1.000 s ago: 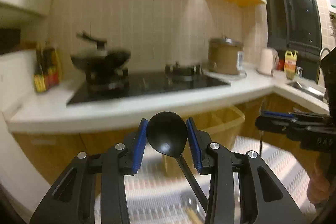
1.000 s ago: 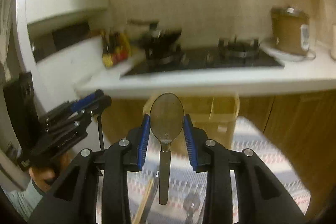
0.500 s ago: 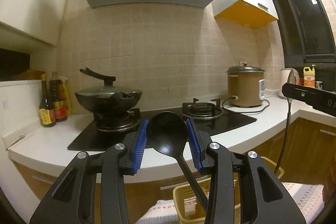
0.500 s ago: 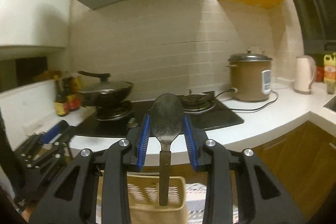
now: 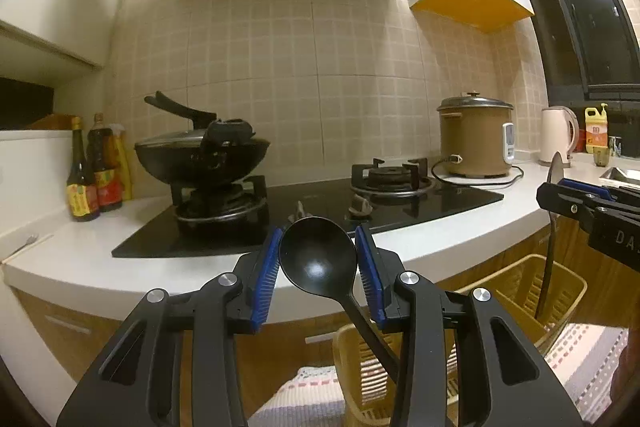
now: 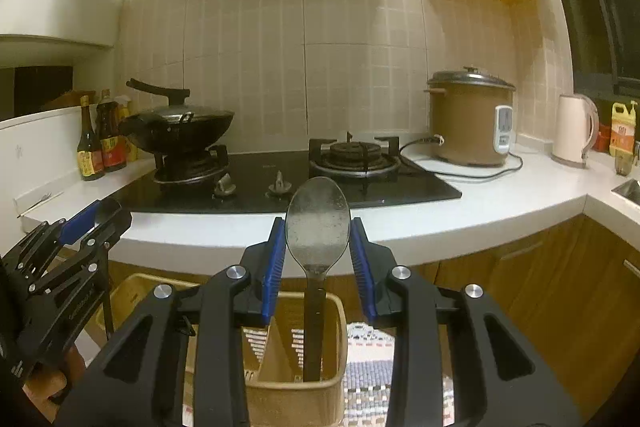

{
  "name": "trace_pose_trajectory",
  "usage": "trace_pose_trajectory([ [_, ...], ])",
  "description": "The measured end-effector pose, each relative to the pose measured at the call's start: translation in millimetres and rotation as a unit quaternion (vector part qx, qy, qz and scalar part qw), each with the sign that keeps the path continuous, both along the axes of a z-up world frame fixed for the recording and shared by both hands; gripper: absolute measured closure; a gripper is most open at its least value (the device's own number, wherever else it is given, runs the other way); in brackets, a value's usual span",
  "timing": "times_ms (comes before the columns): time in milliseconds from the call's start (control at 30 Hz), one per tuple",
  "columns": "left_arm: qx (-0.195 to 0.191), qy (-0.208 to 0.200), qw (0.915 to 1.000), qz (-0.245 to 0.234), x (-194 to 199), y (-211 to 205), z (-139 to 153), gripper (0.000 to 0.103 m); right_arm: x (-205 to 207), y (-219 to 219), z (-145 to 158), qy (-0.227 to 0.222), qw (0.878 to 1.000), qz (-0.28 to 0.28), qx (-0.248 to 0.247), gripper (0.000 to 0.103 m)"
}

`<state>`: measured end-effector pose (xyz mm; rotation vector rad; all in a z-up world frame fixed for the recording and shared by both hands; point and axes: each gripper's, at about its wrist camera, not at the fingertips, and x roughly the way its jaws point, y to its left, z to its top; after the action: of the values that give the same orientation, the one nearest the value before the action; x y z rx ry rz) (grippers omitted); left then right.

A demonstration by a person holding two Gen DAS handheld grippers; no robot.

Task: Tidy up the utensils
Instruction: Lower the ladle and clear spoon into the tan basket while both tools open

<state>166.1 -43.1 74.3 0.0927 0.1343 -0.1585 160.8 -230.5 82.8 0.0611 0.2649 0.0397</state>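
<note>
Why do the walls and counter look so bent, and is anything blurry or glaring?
Left wrist view: the fisheye lens bows the counter and darkens the corners; the image is sharp, lit warm and dim, with a small glint on the black ladle. Right wrist view: the same curving, tile lines bulging outward; the metal spoon looks dull and speckled, and the stovetop shows soft reflections.

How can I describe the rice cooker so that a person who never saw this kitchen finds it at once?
Start at the black gas hob on the white countertop. Right of its empty burner, against the tiled wall, stands the rice cooker. It is the brown round pot with a dark lid and a black cord, unlike the pale kettle farther right.
</note>
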Motion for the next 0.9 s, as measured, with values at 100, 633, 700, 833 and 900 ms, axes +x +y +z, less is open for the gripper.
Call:
trace_pose_trajectory([
  [100,-0.002,-0.008,0.9999,0.007,-3,3,1,0.067,-3,1,-3,0.005,1.000,0.002,0.000,0.074],
  [633,0.065,-0.088,0.9928,0.048,10,-22,8,0.067,4,3,-5,0.008,1.000,-0.004,-0.015,0.074],
  [700,0.066,-0.085,0.9932,0.045,10,-20,2,0.067,5,2,-7,0.013,1.000,-0.001,-0.010,0.074],
  [833,0.065,-0.077,0.9943,0.036,8,-15,-3,0.056,0,4,-10,0.017,1.000,0.006,-0.011,0.073],
  [900,0.058,-0.070,0.9954,0.027,5,-10,-3,0.051,-4,4,-10,0.024,1.000,0.013,-0.008,0.073],
])
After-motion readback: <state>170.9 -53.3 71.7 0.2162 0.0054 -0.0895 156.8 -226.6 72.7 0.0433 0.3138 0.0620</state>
